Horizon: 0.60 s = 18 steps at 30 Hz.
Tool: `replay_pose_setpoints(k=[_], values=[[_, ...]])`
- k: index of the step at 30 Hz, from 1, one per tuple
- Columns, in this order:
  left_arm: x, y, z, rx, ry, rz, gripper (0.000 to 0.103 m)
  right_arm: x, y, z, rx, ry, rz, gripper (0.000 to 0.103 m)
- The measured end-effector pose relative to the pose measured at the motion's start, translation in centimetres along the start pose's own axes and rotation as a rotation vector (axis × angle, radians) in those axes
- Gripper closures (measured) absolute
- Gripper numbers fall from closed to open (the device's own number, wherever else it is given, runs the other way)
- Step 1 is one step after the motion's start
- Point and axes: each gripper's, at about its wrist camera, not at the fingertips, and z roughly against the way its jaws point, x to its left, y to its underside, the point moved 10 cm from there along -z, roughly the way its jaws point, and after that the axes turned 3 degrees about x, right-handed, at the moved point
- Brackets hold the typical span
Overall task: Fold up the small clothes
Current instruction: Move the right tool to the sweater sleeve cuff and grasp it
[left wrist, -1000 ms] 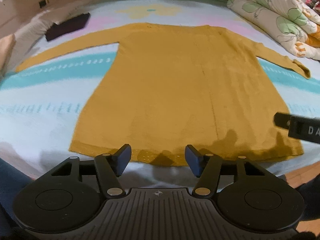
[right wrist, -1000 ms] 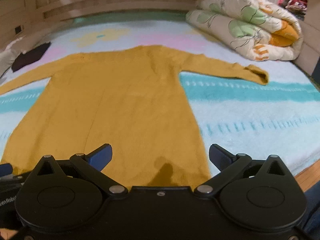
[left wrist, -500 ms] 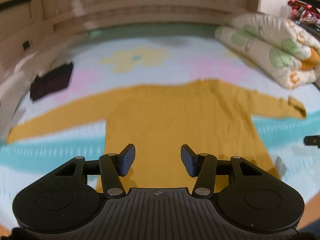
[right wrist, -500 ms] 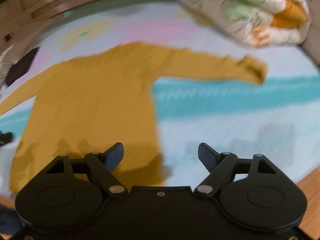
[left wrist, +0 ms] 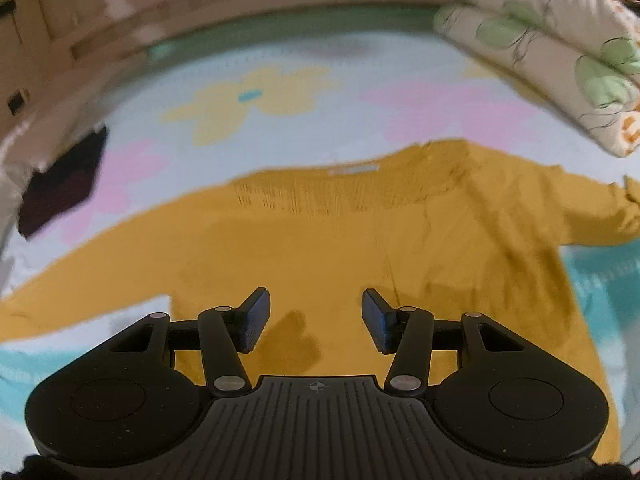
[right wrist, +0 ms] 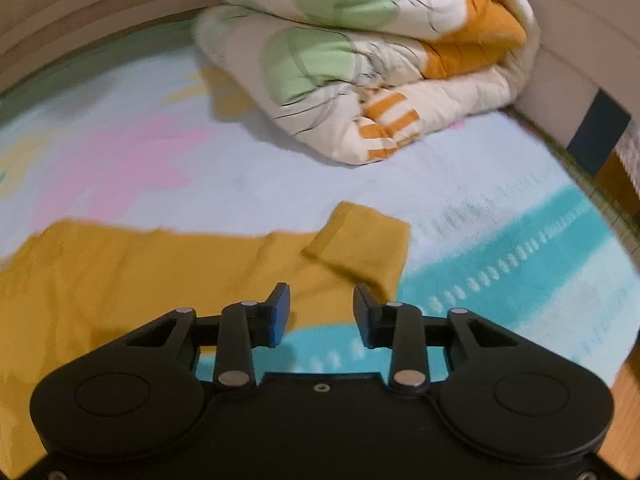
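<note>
A mustard-yellow sweater (left wrist: 320, 240) lies flat and face up on a bed (left wrist: 280, 60) covered by a pale sheet with pink and yellow flowers and teal bands, both sleeves spread out to left and right. The left hand-held gripper (left wrist: 316, 320) hangs over the upper chest of the garment, below the neckline; its jaws stand partly apart with only air between them, and its shadow falls on the knit just under the pads. The right hand-held gripper (right wrist: 322, 312) is above the right sleeve (right wrist: 200, 264), close to the cuff (right wrist: 360, 244), which is folded back on itself at an angle. Its jaws have just been closing and now stand partly apart with nothing between them; the fingertips (right wrist: 280, 308) do not press on the fabric, which lies beneath and beyond them. On the far right of the bed a rolled quilt (right wrist: 360, 60) in cream, green and orange rests against the wooden bed frame (left wrist: 240, 0). A dark folded cloth (left wrist: 60, 188) lies at the far left edge of the bed, well apart from the sweater's body and beyond its left sleeve. Both views are blurred by motion.
</note>
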Motion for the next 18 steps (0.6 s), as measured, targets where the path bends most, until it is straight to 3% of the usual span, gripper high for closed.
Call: replay_pose_setpoints(k=[4, 9, 11, 14, 18], values=[[0.6, 1.2, -3.5, 0.092, 0.017, 0.032, 0.054, -1.0, -2.1, -2.9, -0.014, 0.039, -0.063, 0.057], [1.5, 3.3, -6.9, 0.168, -0.042, -0.023, 0.052, -1.2, -3.4, -7.2, 0.013, 0.065, -0.176, 0.054], [1.8, 3.5, -6.9, 0.125, -0.022, 0.013, 0.052, -0.9, -3.7, -8.8, 0.01, 0.076, -0.197, 0.05], [1.7, 3.5, -7.1, 0.126, -0.014, 0.023, 0.051, -0.4, -3.9, -10.4, 0.001, 0.088, -0.215, 0.042], [1.7, 3.6, -7.5, 0.118, -0.012, 0.026, 0.048, -0.1, -3.1, -12.5, 0.041, 0.128, -0.195, 0.04]])
